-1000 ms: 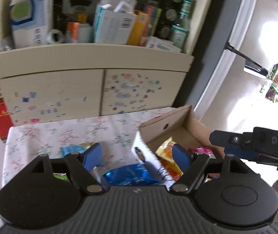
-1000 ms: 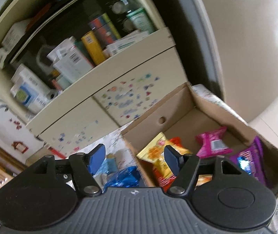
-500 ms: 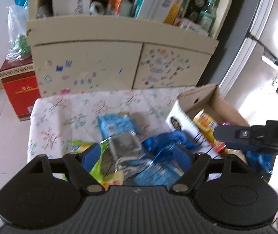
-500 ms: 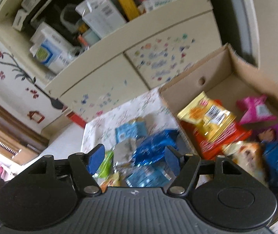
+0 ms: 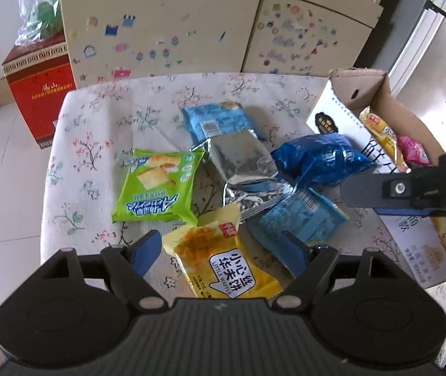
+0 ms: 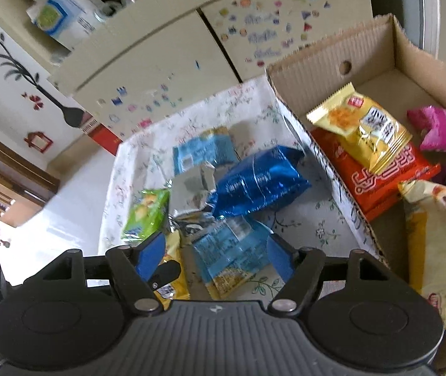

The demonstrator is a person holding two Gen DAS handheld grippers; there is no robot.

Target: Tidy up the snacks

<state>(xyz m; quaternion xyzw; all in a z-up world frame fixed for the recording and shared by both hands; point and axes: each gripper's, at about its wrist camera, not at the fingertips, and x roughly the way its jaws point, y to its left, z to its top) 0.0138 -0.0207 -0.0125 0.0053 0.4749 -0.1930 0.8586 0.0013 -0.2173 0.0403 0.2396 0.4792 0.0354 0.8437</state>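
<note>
Both cameras have tipped down since a second ago: back then they were mostly staring at the shelf clutter up top, now the snack pile fills both views.

Biggest thing is the cabinet (image 5: 160, 31) at the back with its doors covered in stickers. In front of it is the tabletop (image 5: 91, 131) with a floral cloth. On its right side sits the cardboard box (image 6: 317, 65), open, with a few packs already in it: an orange-red pack (image 6: 382, 178) with a yellow pack (image 6: 360, 128) lying on top of it, a pink pack (image 6: 442, 128) toward the far right, and a cream-yellow pack (image 6: 436, 250) nearest the camera.

Loose on the cloth, just left of the box, is the rest of the pile, all overlapping or touching: a dark blue bag (image 5: 317, 159), a silver foil bag (image 5: 241, 169), a green cracker pack (image 5: 157, 188), a yellow waffle pack (image 5: 223, 263), a light blue pack (image 5: 220, 122) furthest back, and another light blue pack (image 5: 301, 219) in front.

Left gripper (image 5: 221, 250) hangs over the waffle pack, jaws wide and holding nothing. Right gripper (image 6: 213, 253) is over the nearer light blue pack, jaws also wide and empty.
</note>
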